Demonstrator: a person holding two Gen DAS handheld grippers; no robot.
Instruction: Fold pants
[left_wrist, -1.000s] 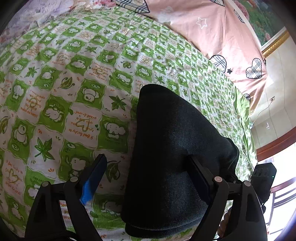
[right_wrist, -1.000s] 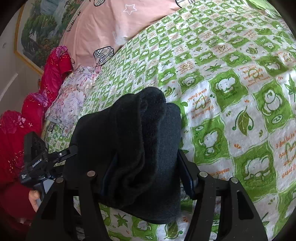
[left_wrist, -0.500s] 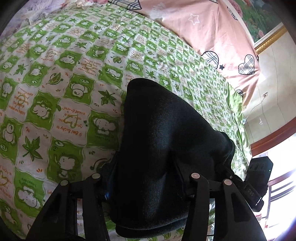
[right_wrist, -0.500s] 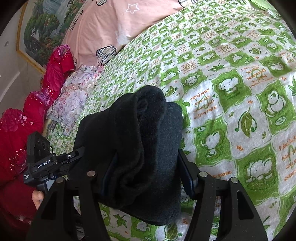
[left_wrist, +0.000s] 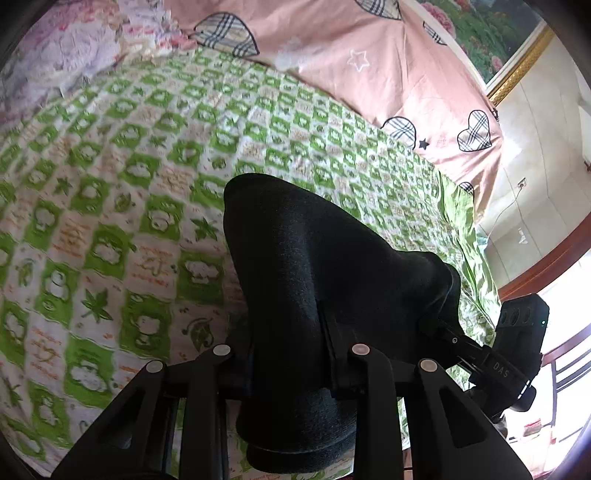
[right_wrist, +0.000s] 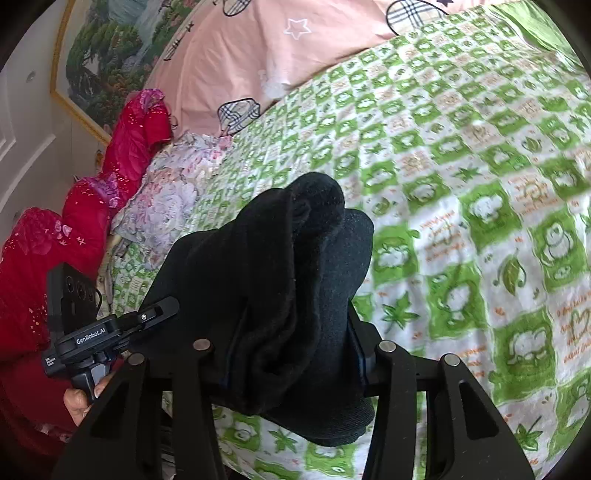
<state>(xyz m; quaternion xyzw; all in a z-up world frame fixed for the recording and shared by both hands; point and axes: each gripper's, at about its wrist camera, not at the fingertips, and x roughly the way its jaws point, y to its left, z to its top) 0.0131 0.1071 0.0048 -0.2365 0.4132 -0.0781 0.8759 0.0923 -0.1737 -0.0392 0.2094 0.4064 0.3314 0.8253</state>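
Note:
The black pants (left_wrist: 317, 280) are folded into a thick bundle and held between both grippers above the green patterned bedsheet (left_wrist: 110, 206). My left gripper (left_wrist: 291, 332) is shut on one end of the bundle; its fingertips are buried in the cloth. My right gripper (right_wrist: 295, 325) is shut on the other end of the pants (right_wrist: 280, 266), where several folded layers bulge up between the jaws. Each gripper's body shows in the other's view, the right one at the right edge (left_wrist: 517, 354) and the left one at the left edge (right_wrist: 88, 332).
A pink quilt (left_wrist: 369, 66) with plaid hearts lies along the far side of the bed. A floral cloth (right_wrist: 166, 199) and red clothes (right_wrist: 74, 206) lie by the bed's left end. A framed painting (right_wrist: 107, 55) hangs behind. A chair (left_wrist: 569, 365) stands at the right.
My left gripper went from open beside the pants to shut on them. Both grippers have lifted the bundle a little off the bed and tilted toward the headboard.

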